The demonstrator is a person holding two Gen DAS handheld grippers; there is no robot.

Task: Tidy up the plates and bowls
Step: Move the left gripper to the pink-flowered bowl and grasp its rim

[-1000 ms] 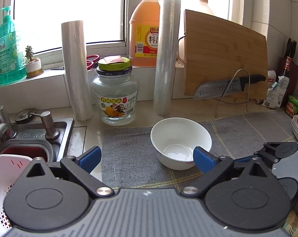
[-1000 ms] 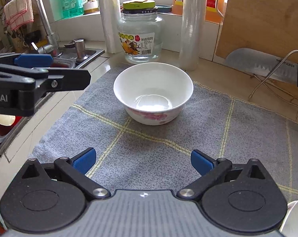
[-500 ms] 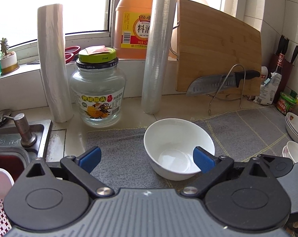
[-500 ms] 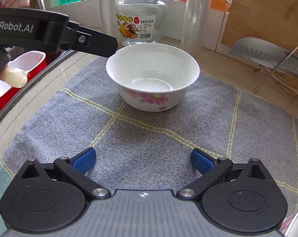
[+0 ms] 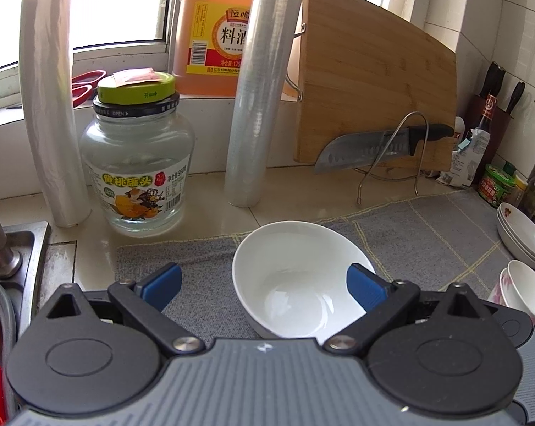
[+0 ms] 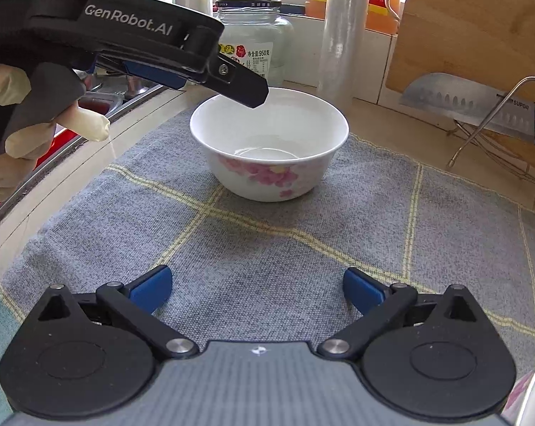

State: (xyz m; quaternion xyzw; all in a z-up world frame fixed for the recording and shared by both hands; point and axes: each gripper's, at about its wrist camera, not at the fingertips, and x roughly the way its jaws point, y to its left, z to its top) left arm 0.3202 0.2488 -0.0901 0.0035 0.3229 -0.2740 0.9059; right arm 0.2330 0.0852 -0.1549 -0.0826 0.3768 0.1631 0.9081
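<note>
While spread wide over a grey checked cloth (image 6: 267, 248), right claw (image 6: 257, 289) with both blue fingertips (image 6: 150, 287) apart and nothing between them, low above the fabric. Just ahead, upright on the cloth: a white bowl (image 6: 269, 145) with pink flowers on its side, empty. Over its near-left rim, the left claw (image 6: 246, 96), black, reaching in from the left, held by a gloved hand (image 6: 37, 131); tip close above the rim, contact not clear from this view.

Seen along the left claw (image 5: 264, 285), blue fingertips (image 5: 365, 289) likewise apart, gripping nothing; right fingertip in front of the bowl (image 5: 299, 277), left fingertip over the cloth (image 5: 203, 259) beside it. At far right on the cloth, a stack of shallow white plates (image 5: 523, 238) and, nearer, nested small bowls (image 5: 526, 291) tilted on their side.

Beyond the cloth on the pale tabletop (image 5: 285, 191): a glass jar (image 5: 138, 163) with a green lid, flanked by two upright rolls of clear film (image 5: 47, 106) (image 5: 260, 88). Further right, a kitchen knife (image 5: 377, 145) resting across a wire stand (image 5: 391, 156), in front of a wooden cutting board (image 5: 374, 78) leaning at the wall. Behind, on the window sill, an orange jug (image 5: 218, 28) with a yellow label. At left edge, a steel sink (image 5: 15, 269).
</note>
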